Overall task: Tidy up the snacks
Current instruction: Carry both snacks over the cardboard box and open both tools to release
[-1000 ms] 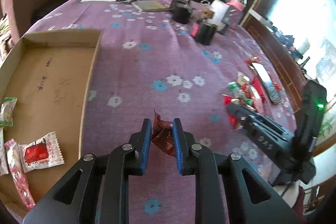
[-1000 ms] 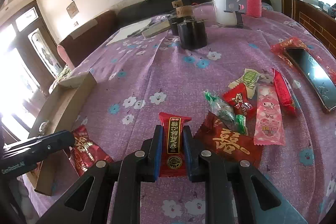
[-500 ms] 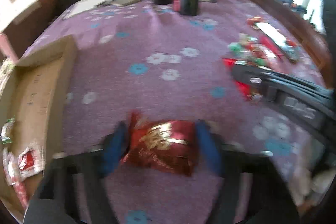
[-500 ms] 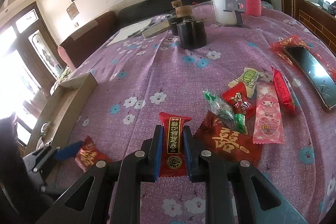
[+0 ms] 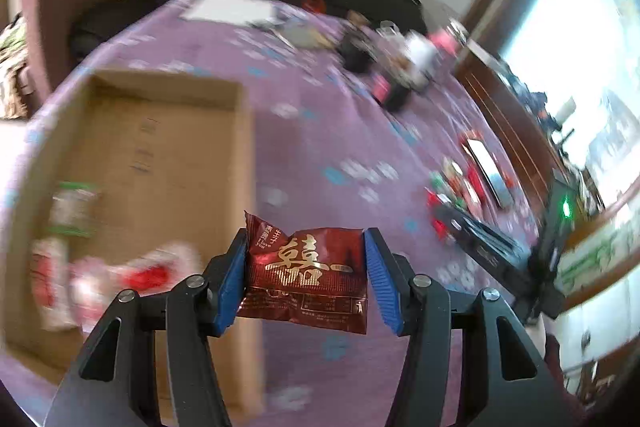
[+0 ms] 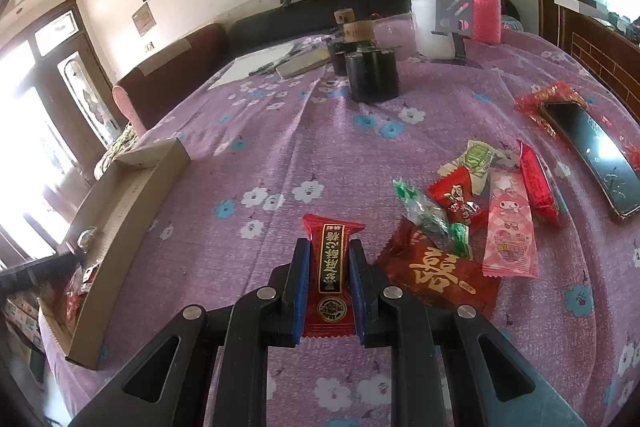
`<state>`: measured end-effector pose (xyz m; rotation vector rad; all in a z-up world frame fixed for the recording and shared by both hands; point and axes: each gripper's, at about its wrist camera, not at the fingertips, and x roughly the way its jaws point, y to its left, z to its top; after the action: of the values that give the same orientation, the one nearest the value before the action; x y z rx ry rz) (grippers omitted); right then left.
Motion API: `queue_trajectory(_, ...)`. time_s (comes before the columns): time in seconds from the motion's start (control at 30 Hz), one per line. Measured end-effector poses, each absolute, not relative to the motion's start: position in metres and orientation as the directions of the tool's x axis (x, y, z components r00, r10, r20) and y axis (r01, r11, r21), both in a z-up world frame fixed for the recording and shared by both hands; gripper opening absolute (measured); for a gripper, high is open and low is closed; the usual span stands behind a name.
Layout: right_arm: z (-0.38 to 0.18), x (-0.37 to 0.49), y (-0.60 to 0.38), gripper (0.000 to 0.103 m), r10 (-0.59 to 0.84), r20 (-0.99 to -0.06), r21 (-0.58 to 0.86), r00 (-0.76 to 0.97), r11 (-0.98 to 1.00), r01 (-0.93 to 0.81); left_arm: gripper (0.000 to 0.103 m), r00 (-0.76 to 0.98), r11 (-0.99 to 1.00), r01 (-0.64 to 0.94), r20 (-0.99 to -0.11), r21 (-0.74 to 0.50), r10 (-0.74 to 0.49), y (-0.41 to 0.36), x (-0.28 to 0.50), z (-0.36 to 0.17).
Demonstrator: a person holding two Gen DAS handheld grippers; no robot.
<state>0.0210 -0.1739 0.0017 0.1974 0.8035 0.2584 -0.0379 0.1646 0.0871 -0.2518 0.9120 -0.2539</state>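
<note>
Claws point(image 5: 305, 269) point(image 6: 329, 291) angled downward — snacks gripped

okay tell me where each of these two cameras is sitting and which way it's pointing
Left wrist: sits on the left gripper, looking down along its fingers at the dark red packet they clamp, above the cardboard box's edge; the right gripper's black body shows at far right.
Right wrist: sits on the right gripper, looking down across the purple tablecloth; its fingers are shut on a red snack bar.
Shared: the box, the tablecloth, the loose snack pile and the phone.
</note>
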Motion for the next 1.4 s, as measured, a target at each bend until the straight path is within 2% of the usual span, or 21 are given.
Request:
queue_trajectory(0.2,0.034,0.009,-0.136,0.019,0.425,-0.648,0.345,0.632,0.904,-0.253,0.055,0.615,0.972,-0.012,-0.768,-0.235,-0.178,0.245,-0.01,0.095)
queue_trajectory(0.4,0.057,0.022,-0.036,0.018,0.522,-0.666,0.326,0.534,0.846,-0.421,0.055,0.564,0.968,-0.065,-0.809,-0.243,-0.166,0.275,0.033,0.065)
queue_trajectory(0.7,0.027,0.056,0.079,0.018,0.527,-0.765,0.307,0.37,0.803,-0.511,0.056,0.533,0.961,-0.128,-0.834,-0.247,-0.143,0.296,0.065,0.037)
queue_trajectory(0.87,0.013,0.067,0.103,0.018,0.518,-0.793,0.312,0.321,0.797,-0.517,0.06,0.516,0.955,-0.149,-0.844,-0.257,-0.147,0.304,0.07,0.028)
queue_trajectory(0.93,0.012,0.066,0.111,0.022,0.516,-0.796,0.305,0.315,0.793,-0.528,0.061,0.509,0.955,-0.151,-0.848,-0.257,-0.148,0.306,0.071,0.028)
queue_trajectory(1.2,0.028,0.055,0.105,0.023,0.54,-0.758,0.309,0.366,0.791,-0.528,0.061,0.537,0.941,-0.177,-0.83,-0.288,-0.153,0.315,0.06,0.045)
queue_trajectory(1.4,0.051,0.032,0.066,0.026,0.556,-0.708,0.307,0.436,0.798,-0.519,0.06,0.6,0.931,-0.147,-0.778,-0.334,-0.184,0.298,0.027,0.085)
